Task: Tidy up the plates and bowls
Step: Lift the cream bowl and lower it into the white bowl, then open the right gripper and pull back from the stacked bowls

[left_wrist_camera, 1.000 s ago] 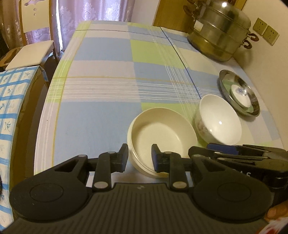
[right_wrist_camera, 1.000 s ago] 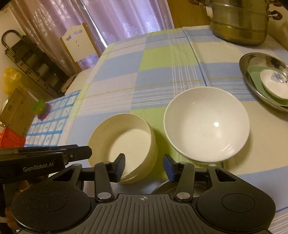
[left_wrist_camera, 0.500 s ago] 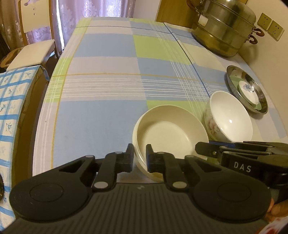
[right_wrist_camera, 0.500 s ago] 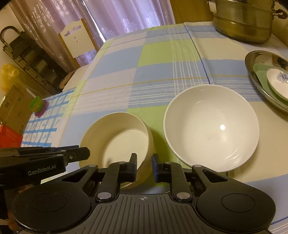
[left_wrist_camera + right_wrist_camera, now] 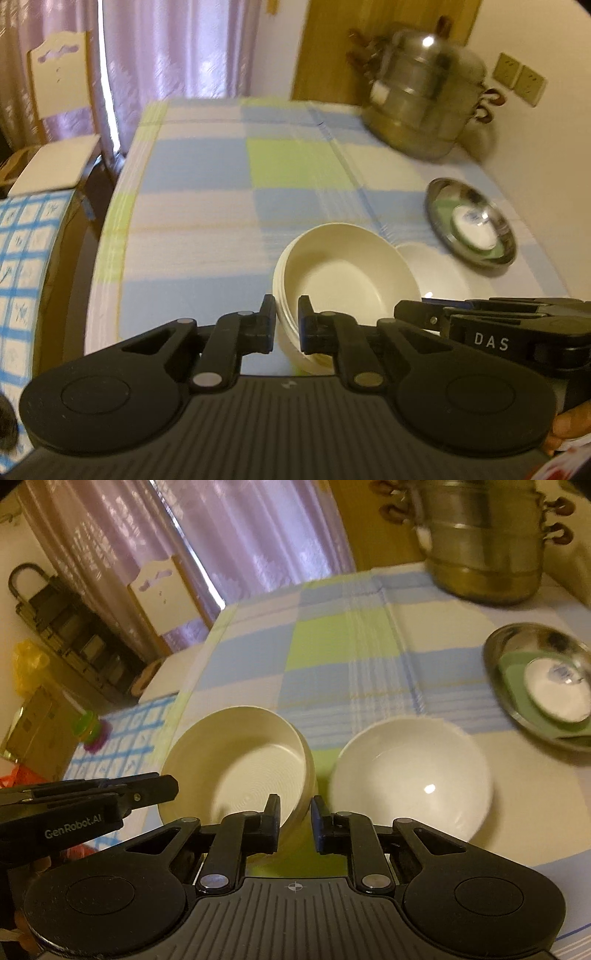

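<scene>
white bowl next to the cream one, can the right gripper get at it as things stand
Probably not right away. The right gripper is shut on the cream bowl's rim, as is the left gripper. The white bowl sits open just beside it, nothing over it, so it is reachable once the cream bowl is released.

1. Cream bowl [image 5: 240, 764]: matt, plastic-looking, with fine ridged rings inside.
2. White bowl [image 5: 410, 775]: glossy, smooth ceramic.
3. Steamer pot [image 5: 424, 99]: shiny metal.
4. Metal dish [image 5: 439, 236]: polished and mirror-like.
5. Tablecloth [image 5: 207, 177]: checked woven cloth.
6. Left gripper [image 5: 287, 325]: matt black plastic.
</scene>
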Action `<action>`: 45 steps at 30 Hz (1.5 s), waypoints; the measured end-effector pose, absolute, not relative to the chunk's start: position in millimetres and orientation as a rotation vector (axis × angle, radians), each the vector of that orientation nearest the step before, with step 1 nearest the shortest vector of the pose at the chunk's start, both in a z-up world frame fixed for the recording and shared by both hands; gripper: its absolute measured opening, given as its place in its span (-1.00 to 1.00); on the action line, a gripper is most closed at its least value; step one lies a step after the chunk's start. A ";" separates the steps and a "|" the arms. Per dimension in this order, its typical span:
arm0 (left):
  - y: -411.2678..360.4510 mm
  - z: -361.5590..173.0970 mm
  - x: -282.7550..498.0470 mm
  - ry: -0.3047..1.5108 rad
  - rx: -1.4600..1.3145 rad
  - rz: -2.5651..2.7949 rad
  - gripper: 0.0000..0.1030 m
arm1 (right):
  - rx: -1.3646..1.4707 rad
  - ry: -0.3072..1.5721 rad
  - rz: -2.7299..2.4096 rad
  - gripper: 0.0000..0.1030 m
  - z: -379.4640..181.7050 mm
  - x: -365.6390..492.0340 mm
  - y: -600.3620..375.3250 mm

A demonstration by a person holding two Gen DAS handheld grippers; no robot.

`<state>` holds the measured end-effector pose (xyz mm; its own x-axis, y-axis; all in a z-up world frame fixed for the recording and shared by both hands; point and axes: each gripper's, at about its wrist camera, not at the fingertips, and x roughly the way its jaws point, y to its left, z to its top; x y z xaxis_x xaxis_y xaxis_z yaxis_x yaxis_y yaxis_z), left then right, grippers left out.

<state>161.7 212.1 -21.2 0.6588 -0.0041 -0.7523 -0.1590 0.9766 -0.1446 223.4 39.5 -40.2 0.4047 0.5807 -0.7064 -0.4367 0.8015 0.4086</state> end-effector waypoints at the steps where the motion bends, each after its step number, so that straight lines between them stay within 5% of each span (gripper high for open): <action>1: 207.4 -18.2 165.4 0.841 -0.201 0.075 -0.79 | 0.169 0.952 0.635 -0.65 -37.3 224.6 35.7; 41: 132.4 -45.7 228.2 0.927 -0.233 -0.048 -0.75 | 0.224 0.994 0.461 -0.64 -51.4 266.8 -50.5; 45: 131.3 -35.6 220.7 0.907 -0.227 -0.038 -0.74 | 0.224 0.976 0.449 -0.41 -46.2 263.7 -57.3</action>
<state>220.7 131.3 -35.6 0.6170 -0.1284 -0.7764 -0.0631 0.9754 -0.2114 263.7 -57.3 -46.2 0.4788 0.4629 -0.7460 -0.2655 0.8862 0.3796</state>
